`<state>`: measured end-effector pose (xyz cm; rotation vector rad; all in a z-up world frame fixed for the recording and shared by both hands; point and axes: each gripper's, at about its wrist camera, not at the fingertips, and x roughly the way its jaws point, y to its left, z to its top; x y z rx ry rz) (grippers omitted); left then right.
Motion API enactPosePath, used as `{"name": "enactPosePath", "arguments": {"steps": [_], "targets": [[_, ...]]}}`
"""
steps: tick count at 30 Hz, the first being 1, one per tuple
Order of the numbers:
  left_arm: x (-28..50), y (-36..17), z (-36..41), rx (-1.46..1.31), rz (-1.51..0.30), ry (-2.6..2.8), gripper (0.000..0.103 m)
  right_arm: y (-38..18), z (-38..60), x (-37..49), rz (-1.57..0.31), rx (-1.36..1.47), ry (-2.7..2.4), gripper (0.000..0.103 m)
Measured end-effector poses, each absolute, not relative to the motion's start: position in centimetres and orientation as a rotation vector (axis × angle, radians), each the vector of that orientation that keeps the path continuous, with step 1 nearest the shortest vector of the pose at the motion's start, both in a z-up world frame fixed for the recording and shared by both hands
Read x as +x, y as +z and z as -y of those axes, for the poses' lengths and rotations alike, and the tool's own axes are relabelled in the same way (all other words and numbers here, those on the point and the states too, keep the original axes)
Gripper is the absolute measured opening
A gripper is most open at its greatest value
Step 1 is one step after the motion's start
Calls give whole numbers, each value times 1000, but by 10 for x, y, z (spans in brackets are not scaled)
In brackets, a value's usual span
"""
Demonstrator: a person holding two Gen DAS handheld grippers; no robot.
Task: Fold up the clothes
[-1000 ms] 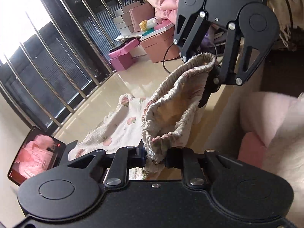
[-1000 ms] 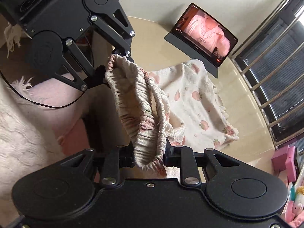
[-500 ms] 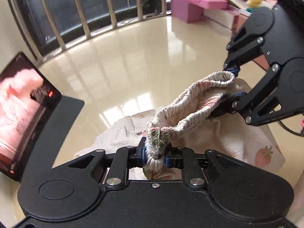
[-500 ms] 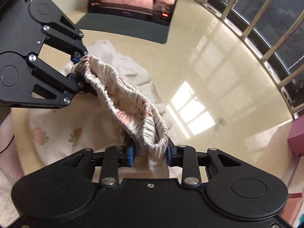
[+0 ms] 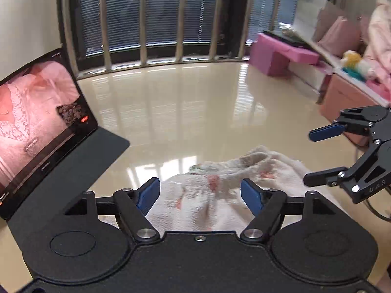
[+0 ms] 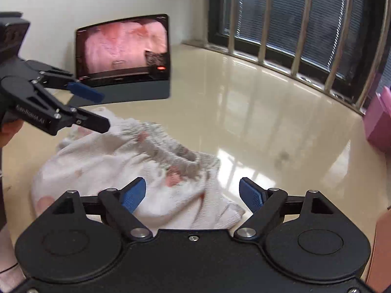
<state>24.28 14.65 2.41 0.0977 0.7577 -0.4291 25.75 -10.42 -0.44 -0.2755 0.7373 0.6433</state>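
A small white garment with pink strawberry prints and a ruffled elastic waistband (image 5: pixel 220 188) lies bunched on the glossy cream floor (image 5: pixel 183 112); it also shows in the right wrist view (image 6: pixel 136 161). My left gripper (image 5: pixel 200 194) is open and empty just above its near side. My right gripper (image 6: pixel 193 195) is open and empty over its near edge. The right gripper also shows at the right of the left wrist view (image 5: pixel 317 157), and the left gripper at the left of the right wrist view (image 6: pixel 100 109), both open beside the garment.
A tablet (image 5: pixel 36 122) on a dark folding stand plays a video at the left; it also shows in the right wrist view (image 6: pixel 122 48). A barred window (image 5: pixel 158 17) runs along the back. Pink boxes (image 5: pixel 276 53) and shelving with soft items stand at the right.
Both grippers have opened and let go of the waistband. The garment has dropped from being held stretched between them and now lies on the floor. Both grippers have drawn apart.
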Motion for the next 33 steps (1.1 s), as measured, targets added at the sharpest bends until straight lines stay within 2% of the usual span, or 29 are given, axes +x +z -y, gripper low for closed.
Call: {"name": "enactPosePath", "arguments": {"steps": [1,2,4,5,6,9,13,14,16,17,18,19,20,21,22,24,32,33], "targets": [[235,24,-142,103,-761,-460,72,-2,105,243,-707,-283,654,82],[228,20,-136,112,-781,-482,72,-4,103,233,-695,-296,651,76],[224,2,-126,139,-847,-479,66,-18,95,235,-747,-333,600,58],[226,-10,-124,148,-877,-469,65,-25,94,242,-791,-324,584,43],[229,-21,-124,146,-908,-458,63,-33,93,249,-836,-307,575,32],[234,-45,-128,117,-952,-441,61,-42,94,257,-850,-264,557,13],[233,-52,-135,71,-934,-427,61,-41,115,267,-850,-124,464,12],[232,-50,-137,55,-931,-421,62,-42,121,267,-855,-91,459,13],[229,-47,-141,19,-919,-408,62,-39,126,259,-852,-43,456,24],[222,-39,-146,-12,-892,-408,62,-34,128,250,-829,-21,456,36],[211,-27,-154,-48,-846,-414,62,-26,130,238,-793,3,464,55],[199,-15,-161,-79,-802,-409,68,-18,132,226,-759,24,475,65],[186,-5,-167,-100,-763,-387,75,-10,132,211,-730,39,486,81],[173,5,-173,-121,-723,-365,89,-3,132,197,-703,44,493,91],[160,14,-179,-137,-691,-340,98,3,131,182,-678,43,496,93],[133,25,-189,-157,-650,-286,103,11,126,148,-639,13,473,95],[60,14,-193,-216,-654,-153,103,-3,103,62,-608,-22,378,96],[60,11,-190,-223,-650,-168,103,-6,102,63,-594,-30,365,93]]}}
